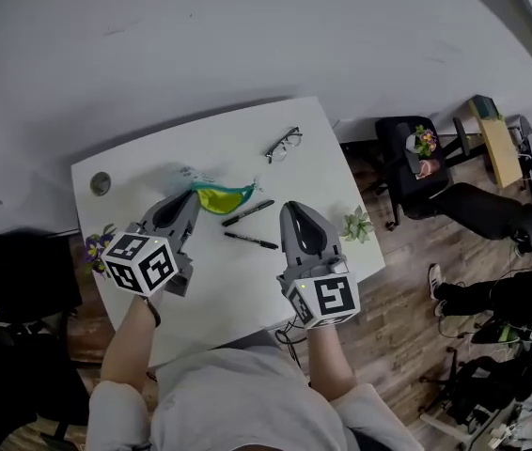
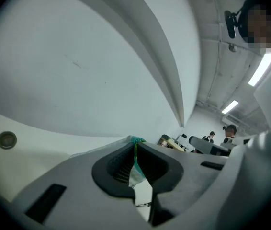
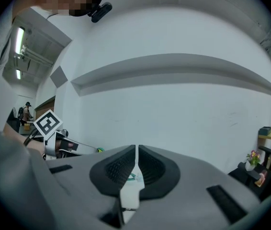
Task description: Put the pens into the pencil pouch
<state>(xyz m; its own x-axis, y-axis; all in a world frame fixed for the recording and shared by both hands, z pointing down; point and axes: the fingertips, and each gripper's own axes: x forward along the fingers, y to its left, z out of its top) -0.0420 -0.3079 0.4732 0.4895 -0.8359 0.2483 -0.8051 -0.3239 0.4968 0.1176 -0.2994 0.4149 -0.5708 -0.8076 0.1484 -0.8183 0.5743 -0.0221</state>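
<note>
A teal and yellow pencil pouch (image 1: 221,196) hangs above the white table (image 1: 219,280), pinched at its left end by my left gripper (image 1: 191,198). In the left gripper view the jaws of my left gripper (image 2: 135,145) are shut on a thin fold of the pouch (image 2: 136,163). Two black pens lie on the table right of the pouch, one (image 1: 248,212) slanted and one (image 1: 251,241) nearer me. My right gripper (image 1: 295,210) hovers just right of the pens. Its jaws (image 3: 136,150) are shut with nothing between them.
Eyeglasses (image 1: 283,144) rest near the table's far right corner. A small green plant (image 1: 356,224) stands at the right edge and purple flowers (image 1: 97,245) at the left edge. A round cable port (image 1: 101,183) sits far left. Chairs (image 1: 416,158) stand beyond the table.
</note>
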